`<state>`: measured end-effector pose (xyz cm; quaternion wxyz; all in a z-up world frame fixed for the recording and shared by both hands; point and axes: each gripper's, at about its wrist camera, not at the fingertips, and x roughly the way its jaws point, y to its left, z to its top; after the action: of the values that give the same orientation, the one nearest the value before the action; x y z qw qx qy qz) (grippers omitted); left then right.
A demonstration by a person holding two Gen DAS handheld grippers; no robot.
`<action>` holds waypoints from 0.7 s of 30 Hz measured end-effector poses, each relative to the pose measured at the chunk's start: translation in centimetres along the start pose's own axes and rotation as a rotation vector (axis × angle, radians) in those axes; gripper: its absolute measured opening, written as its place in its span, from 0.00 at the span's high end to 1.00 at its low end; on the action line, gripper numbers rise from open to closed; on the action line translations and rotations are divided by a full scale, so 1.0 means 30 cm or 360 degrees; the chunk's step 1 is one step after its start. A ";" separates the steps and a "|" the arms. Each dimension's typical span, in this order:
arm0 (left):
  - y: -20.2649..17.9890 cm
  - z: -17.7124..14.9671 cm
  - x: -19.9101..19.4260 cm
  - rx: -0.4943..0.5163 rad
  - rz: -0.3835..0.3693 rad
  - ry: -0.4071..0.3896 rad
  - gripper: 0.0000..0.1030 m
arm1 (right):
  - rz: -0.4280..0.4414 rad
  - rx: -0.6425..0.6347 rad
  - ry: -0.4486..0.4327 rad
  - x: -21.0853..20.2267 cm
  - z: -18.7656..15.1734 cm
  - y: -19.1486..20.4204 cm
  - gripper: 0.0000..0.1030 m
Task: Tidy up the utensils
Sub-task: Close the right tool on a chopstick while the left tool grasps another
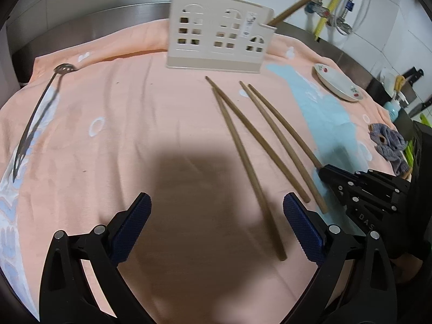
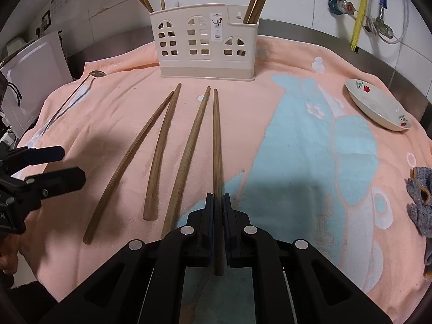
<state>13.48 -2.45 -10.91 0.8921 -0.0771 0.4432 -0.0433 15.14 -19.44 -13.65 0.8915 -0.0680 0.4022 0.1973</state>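
Several brown wooden chopsticks (image 1: 244, 145) lie side by side on a peach towel (image 1: 135, 124). A cream utensil holder (image 1: 216, 31) shaped like a house stands at the back, with more chopsticks (image 2: 256, 0) upright in it. My right gripper (image 2: 218, 202) is shut on the rightmost chopstick (image 2: 216, 140), near its thick end, low over the towel. It also shows in the left wrist view (image 1: 324, 171). My left gripper (image 1: 216, 210) is open and empty, above the near ends of the chopsticks. A metal slotted spoon (image 1: 35, 113) lies at the far left.
A white floral saucer (image 2: 378, 108) sits at the right on the towel (image 2: 297, 135). A grey cloth (image 2: 421, 199) lies at the right edge. Steel counter, tiled wall and pipes (image 2: 359, 8) are behind the holder (image 2: 205, 40). A white appliance (image 2: 32, 75) stands at the left.
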 end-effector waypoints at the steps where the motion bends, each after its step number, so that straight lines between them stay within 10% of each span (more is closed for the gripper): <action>1: -0.009 -0.001 0.003 0.0009 -0.0006 0.0003 0.12 | 0.0006 0.0003 -0.0002 0.000 -0.001 -0.003 0.94; 21: -0.098 0.000 0.076 0.0047 -0.0150 0.0080 0.77 | 0.0084 0.0053 -0.0034 -0.002 -0.011 -0.032 0.94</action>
<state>14.83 -5.67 -12.19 0.8786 -0.0835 0.4607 -0.0937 15.25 -20.42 -13.87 0.8913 -0.0404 0.3974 0.2146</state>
